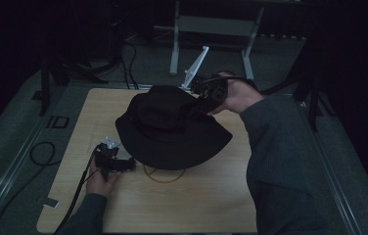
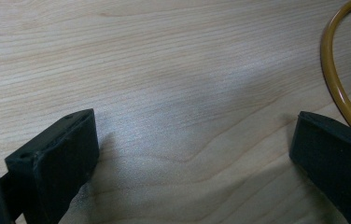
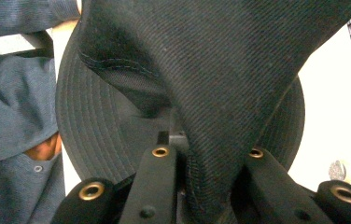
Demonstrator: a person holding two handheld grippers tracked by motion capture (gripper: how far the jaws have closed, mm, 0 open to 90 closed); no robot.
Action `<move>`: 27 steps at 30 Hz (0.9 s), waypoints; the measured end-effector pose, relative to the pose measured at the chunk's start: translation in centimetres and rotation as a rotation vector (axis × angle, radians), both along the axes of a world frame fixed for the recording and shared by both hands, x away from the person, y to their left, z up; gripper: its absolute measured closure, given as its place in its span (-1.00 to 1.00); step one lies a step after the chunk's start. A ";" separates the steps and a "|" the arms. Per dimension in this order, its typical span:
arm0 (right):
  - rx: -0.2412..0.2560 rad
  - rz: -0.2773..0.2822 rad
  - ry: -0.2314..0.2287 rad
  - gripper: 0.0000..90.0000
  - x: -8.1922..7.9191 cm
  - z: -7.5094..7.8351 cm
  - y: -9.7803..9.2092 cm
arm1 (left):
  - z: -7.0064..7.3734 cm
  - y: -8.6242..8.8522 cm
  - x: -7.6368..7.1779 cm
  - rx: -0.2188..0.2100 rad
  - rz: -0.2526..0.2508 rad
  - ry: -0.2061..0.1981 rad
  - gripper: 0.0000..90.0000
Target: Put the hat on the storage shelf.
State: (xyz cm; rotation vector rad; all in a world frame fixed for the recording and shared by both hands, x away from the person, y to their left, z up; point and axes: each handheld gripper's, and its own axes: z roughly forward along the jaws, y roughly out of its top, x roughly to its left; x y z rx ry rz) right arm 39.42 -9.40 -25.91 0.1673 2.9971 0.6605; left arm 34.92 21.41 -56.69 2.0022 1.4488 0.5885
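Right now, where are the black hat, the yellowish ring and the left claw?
black hat (image 1: 172,128): high view, on its crown.
yellowish ring (image 2: 328,60): left gripper view, on its curved band at the right edge.
left claw (image 2: 194,154): left gripper view, midway between its open fingertips.

A hat (image 1: 172,128) sits at the middle of the table (image 1: 211,205), over a ring (image 1: 165,176) that pokes out at its near edge. The left gripper (image 1: 126,164) lies on the table just left of that edge — the right gripper (image 1: 196,105) is at the hat's far right side, on its crown.
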 end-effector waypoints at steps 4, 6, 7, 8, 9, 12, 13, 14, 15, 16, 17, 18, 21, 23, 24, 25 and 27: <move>-0.004 -0.004 0.008 0.81 0.1 -0.3 0.1 | 0.0 0.0 0.0 0.000 0.000 0.000 -0.97; -0.005 -0.005 0.011 0.79 0.2 -0.5 0.1 | 0.0 0.0 0.0 0.000 0.000 -0.001 -0.97; -0.005 -0.008 0.011 0.78 0.3 -0.6 0.1 | 0.0 0.0 0.0 -0.001 0.001 -0.001 -0.97; -0.005 -0.011 0.014 0.76 0.3 -0.7 0.1 | 0.0 0.0 0.0 -0.001 0.001 -0.001 -0.97; -0.005 -0.014 0.014 0.75 0.3 -0.8 0.1 | 0.0 0.0 0.0 -0.001 0.000 0.000 -0.97; -0.015 -0.021 0.009 0.69 0.4 -1.0 0.2 | 0.0 0.0 0.0 0.001 -0.001 0.000 -0.97; -0.013 -0.022 0.008 0.69 0.4 -1.0 0.2 | 0.0 0.0 0.0 0.001 -0.001 0.000 -0.97; -0.010 -0.021 0.009 0.68 0.4 -1.0 0.2 | 0.0 0.0 0.0 0.002 -0.002 0.001 -0.97; -0.007 -0.019 0.010 0.68 0.4 -1.0 0.3 | 0.0 0.0 0.0 0.004 -0.002 0.000 -0.97; -0.006 -0.014 0.010 0.66 0.4 -1.0 0.4 | 0.0 0.1 0.0 0.008 -0.007 0.003 -0.97; -0.005 -0.016 0.010 0.64 0.4 -1.0 0.4 | 0.0 0.1 0.0 0.007 -0.006 0.003 -0.97; -0.003 -0.017 0.010 0.64 0.4 -1.1 0.5 | 0.0 0.1 0.0 0.007 -0.006 0.002 -0.97; -0.004 -0.021 0.010 0.56 0.5 -1.2 0.6 | 0.0 0.1 0.0 0.007 -0.006 0.002 -0.97; -0.010 -0.034 0.012 0.44 0.5 -1.2 0.6 | 0.0 0.1 0.0 0.007 -0.006 0.003 -0.97; -0.013 -0.042 0.012 0.35 0.6 -1.3 0.6 | 0.0 0.1 0.0 0.007 -0.005 0.002 -0.97; -0.019 -0.061 0.017 0.26 0.6 -1.3 0.6 | 0.0 0.1 0.0 0.007 -0.006 0.002 -0.97; -0.025 -0.083 0.029 0.06 0.7 -1.4 0.6 | 0.0 0.1 0.0 0.007 -0.005 0.002 -0.97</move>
